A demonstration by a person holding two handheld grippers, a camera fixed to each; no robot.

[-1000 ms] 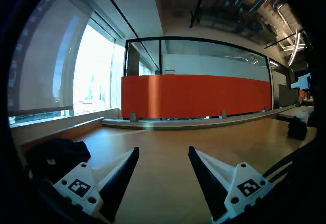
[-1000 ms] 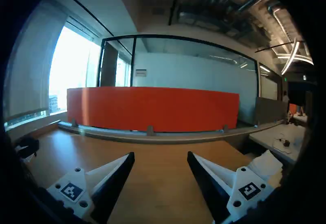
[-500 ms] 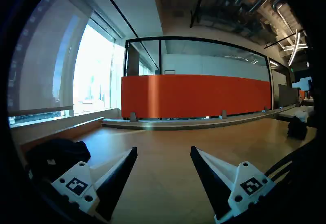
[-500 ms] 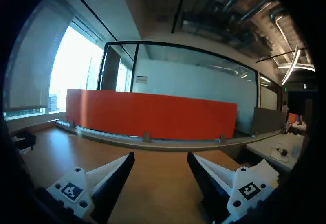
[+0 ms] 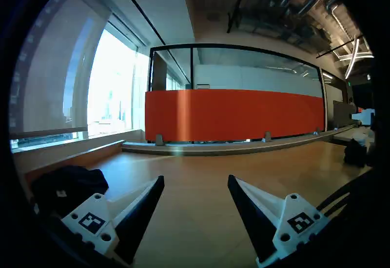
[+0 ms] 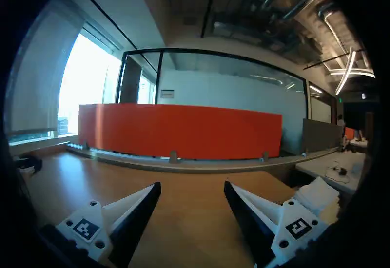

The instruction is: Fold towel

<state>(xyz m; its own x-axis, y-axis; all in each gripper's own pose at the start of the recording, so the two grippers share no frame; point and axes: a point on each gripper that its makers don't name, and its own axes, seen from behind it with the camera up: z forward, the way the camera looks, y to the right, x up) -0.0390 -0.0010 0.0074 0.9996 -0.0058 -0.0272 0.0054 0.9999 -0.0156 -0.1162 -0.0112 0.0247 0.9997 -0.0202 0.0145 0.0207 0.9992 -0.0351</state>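
Towel, as far as can be told, is lying as a white folded stack (image 6: 317, 197) at the right margin of the right gripper view, just beyond that gripper's right finger and low by the counter's (image 6: 190, 219) right edge. Its layers are showing as flat, roughly level bands, but the stack is too close to the rim of the view to tell which way its long axis is running or where its open edges are facing.

The right gripper (image 6: 191, 184) is hovering over the wooden counter, pointing level toward the orange partition (image 6: 180, 131) along the far edge. Its jaws are standing wide apart with nothing between them, and bare wood is showing in the gap.

The left gripper (image 5: 195, 178) is sitting in much the same pose in the left gripper view: level, aimed at the same orange partition, jaws spread wide and gripping nothing. A dark bundle (image 5: 68, 185) is lying on the counter just beyond its left finger, near the window (image 5: 112, 92); whether it is cloth cannot be told. A small dark object (image 5: 355, 152) is resting on the counter far to the right.

Neither gripper is touching the towel; the left one is well apart from it.
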